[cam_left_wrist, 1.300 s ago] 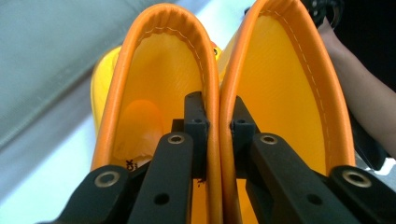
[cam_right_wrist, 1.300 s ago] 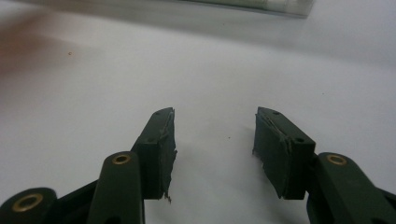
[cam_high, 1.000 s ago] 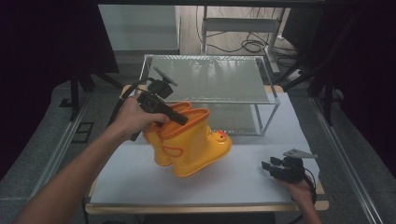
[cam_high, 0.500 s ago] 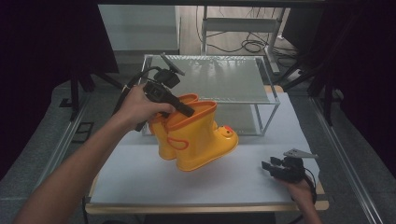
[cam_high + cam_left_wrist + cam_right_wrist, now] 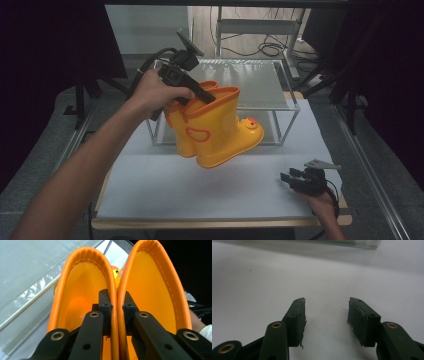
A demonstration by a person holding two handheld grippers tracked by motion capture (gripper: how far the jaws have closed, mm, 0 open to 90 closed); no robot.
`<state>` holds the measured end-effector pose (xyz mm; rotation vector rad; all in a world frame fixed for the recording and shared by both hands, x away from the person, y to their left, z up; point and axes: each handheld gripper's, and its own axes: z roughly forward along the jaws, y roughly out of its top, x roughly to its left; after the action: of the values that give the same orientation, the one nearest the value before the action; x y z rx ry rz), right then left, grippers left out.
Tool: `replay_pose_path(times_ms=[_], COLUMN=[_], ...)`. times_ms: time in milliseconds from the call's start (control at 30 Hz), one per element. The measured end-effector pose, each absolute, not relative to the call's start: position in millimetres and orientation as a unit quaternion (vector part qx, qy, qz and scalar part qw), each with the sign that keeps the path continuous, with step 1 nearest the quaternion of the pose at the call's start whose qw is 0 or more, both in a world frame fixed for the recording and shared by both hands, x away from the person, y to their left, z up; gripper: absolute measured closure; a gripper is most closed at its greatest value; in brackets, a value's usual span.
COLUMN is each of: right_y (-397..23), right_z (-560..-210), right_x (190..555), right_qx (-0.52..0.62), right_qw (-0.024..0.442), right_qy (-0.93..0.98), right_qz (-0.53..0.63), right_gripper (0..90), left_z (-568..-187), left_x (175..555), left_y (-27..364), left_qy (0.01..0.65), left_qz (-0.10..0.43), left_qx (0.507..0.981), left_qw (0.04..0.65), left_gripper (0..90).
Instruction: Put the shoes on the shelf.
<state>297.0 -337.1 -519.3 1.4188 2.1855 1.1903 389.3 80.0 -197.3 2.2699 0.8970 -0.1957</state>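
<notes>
Boots [image 5: 215,127] lifted higher — left gripper [image 5: 116,306] clamps both inner cuffs

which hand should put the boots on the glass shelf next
Left, likely: the left gripper already pinches both yellow boots aloft beside the glass shelf; the right gripper rests open on the table.

Dim room, soft overhead light, blurry close-ups

table: white rectangular tabletop [image 5: 165,190] with pale wooden edge | rack: clear glass two-tier shelf on a metal frame [image 5: 280,95], at 12 o'clock on the table | cables: black loops on the floor [image 5: 270,49], at 12 o'clock beyond the rack
</notes>
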Motion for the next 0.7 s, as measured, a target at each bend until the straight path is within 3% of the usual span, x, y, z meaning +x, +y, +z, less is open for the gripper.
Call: replay_pose_path(times_ms=[367,700], right_y=[-337,-336], right_z=[-519,-519], right_x=[297,297], right_qx=[0.490,0.489], right_qw=[0.140,0.142], right_qy=[0.756,0.757], right_qz=[0.412,0.410], right_gripper=[47.4,47.6], left_z=[-208,-190], left_x=[379,360], left_y=[68,65], left_qy=[0.327,0.299], left_qz=[-0.083,-0.088], left_qx=[0.884,0.890], left_qw=[0.323,0.334], left_gripper=[82.5,82.6])
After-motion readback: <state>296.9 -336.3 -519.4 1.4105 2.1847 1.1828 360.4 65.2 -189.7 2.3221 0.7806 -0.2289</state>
